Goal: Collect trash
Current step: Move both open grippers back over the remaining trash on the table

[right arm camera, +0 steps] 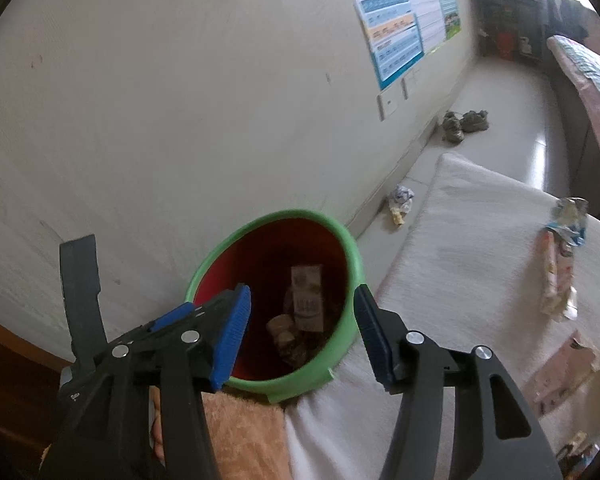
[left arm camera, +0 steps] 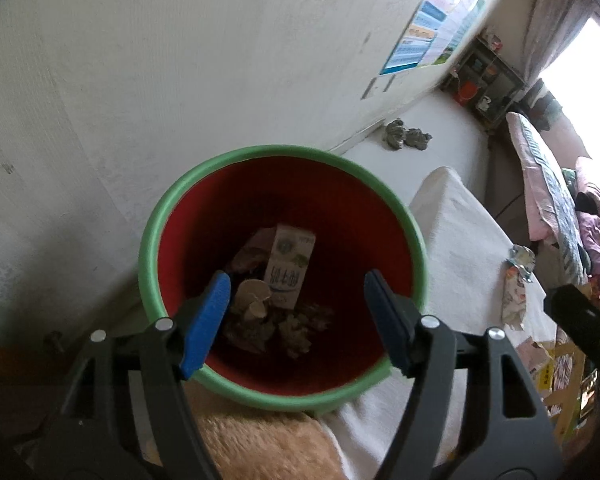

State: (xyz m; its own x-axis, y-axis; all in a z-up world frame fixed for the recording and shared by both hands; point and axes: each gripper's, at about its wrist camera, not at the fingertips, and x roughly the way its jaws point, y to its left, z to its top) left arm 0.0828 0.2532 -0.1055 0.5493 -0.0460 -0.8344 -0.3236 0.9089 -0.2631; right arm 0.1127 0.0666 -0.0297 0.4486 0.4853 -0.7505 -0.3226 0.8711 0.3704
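Note:
A red bin with a green rim (left arm camera: 172, 208) (right arm camera: 350, 248) stands by the wall beside a white-covered surface. Inside it lie a milk carton (left arm camera: 290, 268) (right arm camera: 309, 300), a crumpled paper cup (left arm camera: 252, 298) (right arm camera: 282, 326) and brown scraps. My left gripper (left arm camera: 298, 316) is open and empty, right over the bin mouth. My right gripper (right arm camera: 300, 332) is open and empty, above the bin's near rim. A wrapper (left arm camera: 516, 292) (right arm camera: 560, 272) lies on the white surface to the right. A crumpled wrapper (right arm camera: 400, 202) lies on the floor by the wall.
The white-covered surface (right arm camera: 460, 240) runs to the right of the bin, with more packets (right arm camera: 564, 364) at its right edge. An orange fuzzy cloth (left arm camera: 260, 448) lies below the bin. Shoes (right arm camera: 464, 122) sit on the floor further back, and a bed (left arm camera: 548, 172) is on the right.

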